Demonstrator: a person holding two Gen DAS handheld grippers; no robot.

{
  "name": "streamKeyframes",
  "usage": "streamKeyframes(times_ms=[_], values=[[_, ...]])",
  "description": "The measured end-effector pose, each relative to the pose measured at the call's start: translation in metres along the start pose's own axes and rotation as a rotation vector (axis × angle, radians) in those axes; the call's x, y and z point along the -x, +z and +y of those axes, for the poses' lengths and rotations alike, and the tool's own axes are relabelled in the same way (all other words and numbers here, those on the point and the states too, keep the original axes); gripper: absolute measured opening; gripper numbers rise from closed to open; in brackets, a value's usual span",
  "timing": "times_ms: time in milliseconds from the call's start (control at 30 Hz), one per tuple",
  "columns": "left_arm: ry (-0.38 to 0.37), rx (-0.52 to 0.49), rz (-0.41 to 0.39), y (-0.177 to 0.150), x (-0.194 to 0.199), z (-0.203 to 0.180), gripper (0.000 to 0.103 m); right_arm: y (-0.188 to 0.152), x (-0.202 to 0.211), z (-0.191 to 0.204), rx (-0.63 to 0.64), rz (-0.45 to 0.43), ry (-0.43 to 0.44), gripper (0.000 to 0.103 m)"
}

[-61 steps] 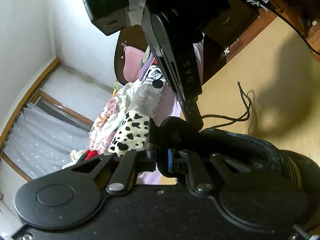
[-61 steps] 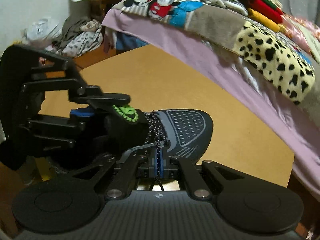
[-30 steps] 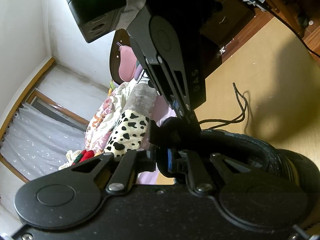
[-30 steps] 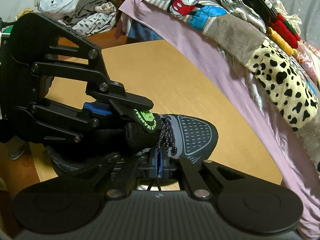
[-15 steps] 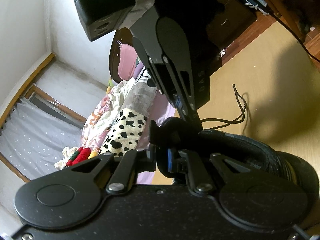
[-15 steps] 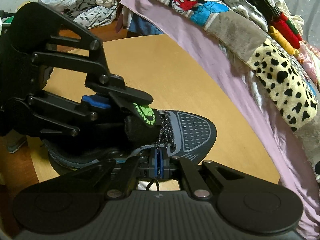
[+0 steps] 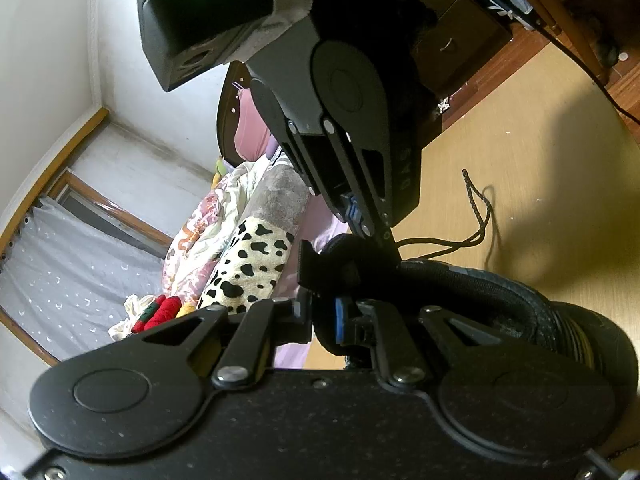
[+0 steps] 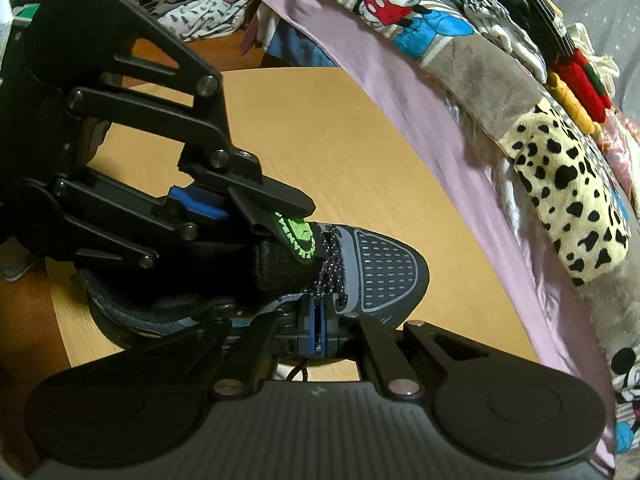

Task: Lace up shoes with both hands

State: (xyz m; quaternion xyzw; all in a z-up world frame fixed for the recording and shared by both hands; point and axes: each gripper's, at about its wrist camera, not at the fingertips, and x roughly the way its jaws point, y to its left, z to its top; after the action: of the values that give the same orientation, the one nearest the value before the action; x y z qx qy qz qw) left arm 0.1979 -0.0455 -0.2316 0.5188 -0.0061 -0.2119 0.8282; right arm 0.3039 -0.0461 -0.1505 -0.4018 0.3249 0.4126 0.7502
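A dark grey and black shoe point(image 8: 384, 276) stands on the tan table point(image 8: 320, 140). My left gripper point(image 8: 276, 216) comes in from the left and is shut on the black tongue point(image 8: 288, 268), just behind its green logo. In the left wrist view the same gripper point(image 7: 324, 312) clamps the tongue point(image 7: 340, 256) above the shoe's collar point(image 7: 500, 292). My right gripper point(image 8: 318, 332) is shut on the speckled lace point(image 8: 334, 264) at the shoe's near side. From above, the right gripper point(image 7: 380, 236) reaches down to the shoe. A loose end of the lace point(image 7: 474, 196) lies on the table.
A bed with a purple sheet point(image 8: 420, 80) and piled blankets borders the table on the right. Clothes point(image 8: 200, 8) lie heaped at the back. Dark wooden furniture point(image 7: 460, 52) and a black cable point(image 7: 580, 68) stand beyond the table's far edge.
The right gripper has rolled a little on its own axis, showing more of its broad face in the left wrist view. Both grips hold and the shoe stays put.
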Motion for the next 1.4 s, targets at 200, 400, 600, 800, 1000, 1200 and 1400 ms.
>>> streamKeyframes(times_ms=[200,400,600,800,1000,1200,1400], values=[[-0.005,0.000,-0.001,0.001,0.004,-0.002,0.010,-0.001,0.002,0.003,0.041,-0.001,0.000,0.005],[-0.010,0.008,-0.001,0.001,0.007,-0.001,0.010,0.000,0.003,0.002,0.043,0.004,0.007,0.005],[-0.022,0.044,0.009,0.000,0.007,0.002,0.010,0.000,0.003,0.005,0.053,0.008,0.003,0.005],[-0.051,0.102,0.025,-0.001,0.003,0.010,0.010,0.001,0.006,0.006,0.063,-0.008,0.011,0.004],[-0.050,0.074,0.015,-0.001,0.007,0.007,0.010,0.002,0.003,0.003,0.052,0.003,-0.003,0.005],[-0.050,0.037,-0.001,0.001,0.007,0.006,0.010,0.003,0.000,0.003,0.057,0.011,-0.014,0.005],[-0.060,0.015,-0.011,0.001,0.010,0.004,0.010,0.005,-0.001,0.002,0.069,0.006,-0.024,0.005]])
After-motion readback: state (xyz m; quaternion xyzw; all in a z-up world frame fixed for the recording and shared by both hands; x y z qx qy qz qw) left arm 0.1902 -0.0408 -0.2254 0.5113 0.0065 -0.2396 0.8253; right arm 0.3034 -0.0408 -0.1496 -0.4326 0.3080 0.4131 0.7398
